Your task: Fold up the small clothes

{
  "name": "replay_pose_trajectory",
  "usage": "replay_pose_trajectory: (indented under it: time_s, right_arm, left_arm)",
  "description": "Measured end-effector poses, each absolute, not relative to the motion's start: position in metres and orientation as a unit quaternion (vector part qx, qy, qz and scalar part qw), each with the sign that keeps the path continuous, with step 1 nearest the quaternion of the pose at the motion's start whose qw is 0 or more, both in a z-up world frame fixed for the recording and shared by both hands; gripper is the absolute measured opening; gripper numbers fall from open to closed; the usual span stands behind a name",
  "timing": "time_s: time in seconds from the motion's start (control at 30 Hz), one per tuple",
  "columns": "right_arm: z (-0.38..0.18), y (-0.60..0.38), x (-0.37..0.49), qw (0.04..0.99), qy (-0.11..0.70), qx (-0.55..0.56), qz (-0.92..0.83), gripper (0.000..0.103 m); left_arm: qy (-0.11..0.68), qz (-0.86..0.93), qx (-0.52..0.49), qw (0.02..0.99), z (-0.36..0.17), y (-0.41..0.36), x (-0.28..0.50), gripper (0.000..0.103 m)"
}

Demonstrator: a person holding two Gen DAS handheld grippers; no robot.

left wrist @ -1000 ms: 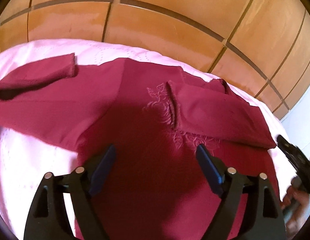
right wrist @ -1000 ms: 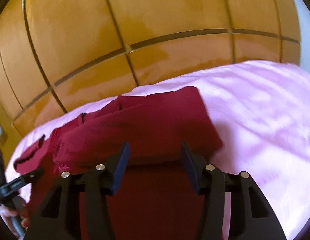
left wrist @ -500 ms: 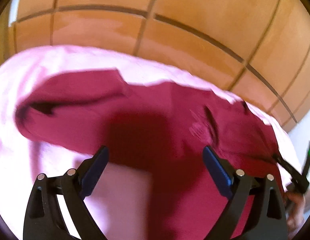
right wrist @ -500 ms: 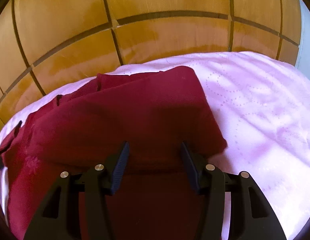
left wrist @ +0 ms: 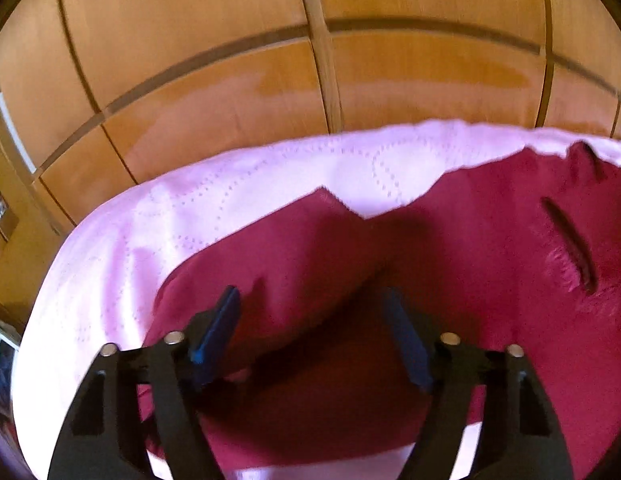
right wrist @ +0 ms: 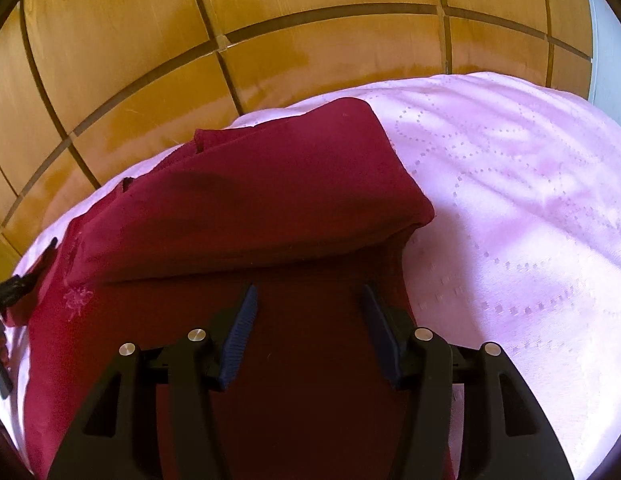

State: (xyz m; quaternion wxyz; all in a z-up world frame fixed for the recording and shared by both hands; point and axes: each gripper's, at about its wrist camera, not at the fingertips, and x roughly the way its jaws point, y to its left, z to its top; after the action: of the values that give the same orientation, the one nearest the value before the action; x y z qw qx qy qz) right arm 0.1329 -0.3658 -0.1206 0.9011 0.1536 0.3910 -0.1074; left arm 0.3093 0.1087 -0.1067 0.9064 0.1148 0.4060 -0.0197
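I am folding a dark red top [left wrist: 450, 264] that lies spread on the pink bedspread [left wrist: 238, 184], in front of a wooden wardrobe [left wrist: 230, 60]. One sleeve [right wrist: 270, 196] is already folded in over the body of the top. Now I think I am working on the other sleeve [left wrist: 278, 252], which sticks out to the side. My left gripper [left wrist: 312, 320] hangs right over that sleeve. Its jaws are closing, and the sleeve cloth sits between them, but I do not see the pads [left wrist: 218, 328] pinching it yet. My right gripper [right wrist: 306, 332] hangs over the lower part of the top with its jaws spread apart, and it holds nothing. Next, I think the left gripper must squeeze on the sleeve near its edge, lift it a little, and carry it across onto the body so it lies flat like the first one. The cloth is soft and may bunch up, so I should go slowly.
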Motion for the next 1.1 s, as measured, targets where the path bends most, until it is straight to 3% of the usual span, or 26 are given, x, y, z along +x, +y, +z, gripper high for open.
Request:
replay_pose_trajectory:
  time_s: [0.13, 0.2, 0.23, 0.27, 0.7, 1.1]
  right_arm:
    - [-0.120, -0.360, 0.135, 0.901, 0.393, 0.139, -0.115, 0.054]
    - [-0.120, -0.359, 0.136, 0.902, 0.394, 0.131, -0.118, 0.055]
    - [-0.120, -0.358, 0.136, 0.902, 0.394, 0.129, -0.119, 0.055]
    - [-0.120, -0.358, 0.137, 0.902, 0.394, 0.128, -0.119, 0.055]
    - [-0.121, -0.360, 0.136, 0.904, 0.389, 0.135, -0.115, 0.055]
    - [-0.121, -0.362, 0.134, 0.905, 0.385, 0.142, -0.113, 0.055]
  left_arm:
    - [0.414, -0.023, 0.108, 0.904, -0.114, 0.106, 0.319, 0.053]
    - [0.418, -0.029, 0.089, 0.903, -0.115, 0.109, 0.321, 0.034]
    - [0.423, -0.034, 0.076, 0.902, -0.115, 0.111, 0.322, 0.015]
    - [0.424, -0.031, 0.070, 0.902, -0.115, 0.110, 0.320, 0.008]
    - [0.356, -0.069, -0.099, 0.927, -0.042, 0.103, 0.293, 0.007]
    - [0.338, -0.208, -0.107, 0.912, -0.024, -0.034, 0.257, 0.007]
